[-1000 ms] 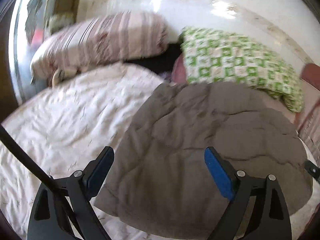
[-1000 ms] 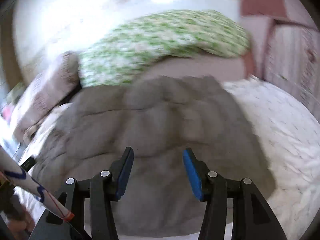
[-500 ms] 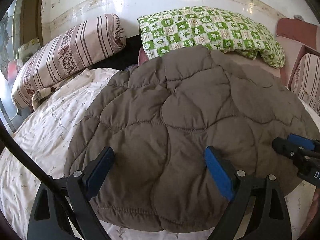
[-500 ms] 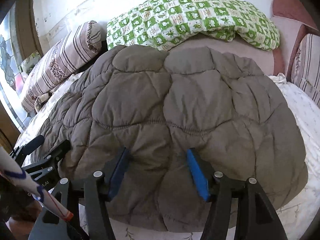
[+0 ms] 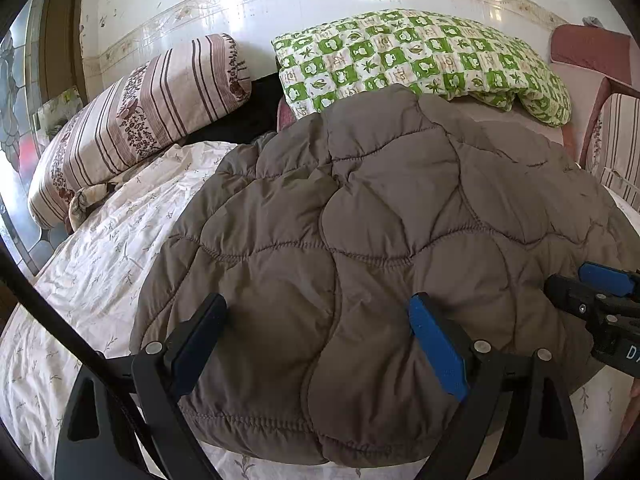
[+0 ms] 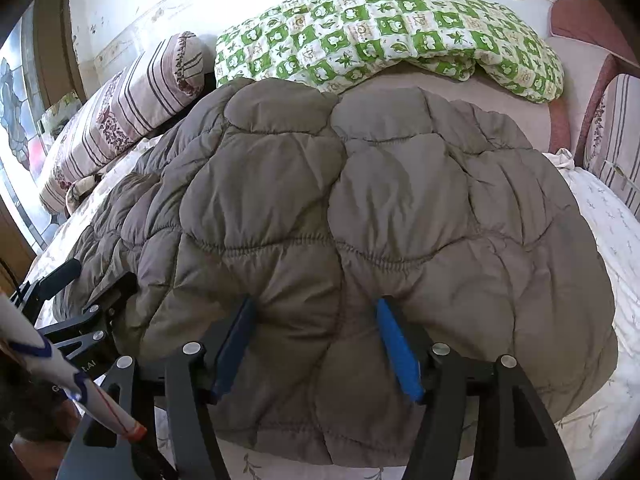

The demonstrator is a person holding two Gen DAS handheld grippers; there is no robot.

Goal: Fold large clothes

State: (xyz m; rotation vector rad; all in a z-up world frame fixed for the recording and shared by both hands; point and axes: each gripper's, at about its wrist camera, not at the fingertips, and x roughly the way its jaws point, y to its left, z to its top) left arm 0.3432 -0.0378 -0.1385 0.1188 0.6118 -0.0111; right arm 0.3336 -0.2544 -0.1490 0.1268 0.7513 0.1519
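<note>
From the left wrist, the quilted brown jacket [image 5: 360, 240] lies folded on the bed [image 5: 92, 264], in front of the green checked blanket [image 5: 420, 60]. The left claw [image 5: 316, 344] stands wide over the jacket's near hem, gripping nothing. From the right wrist, the right claw [image 6: 316, 344] is opening, its blue pads [image 6: 398, 348] sunk into padding that bulges between them. To release cleanly, I would let the jaws clear the fabric fully before lifting, so the fold stays flat.
</note>
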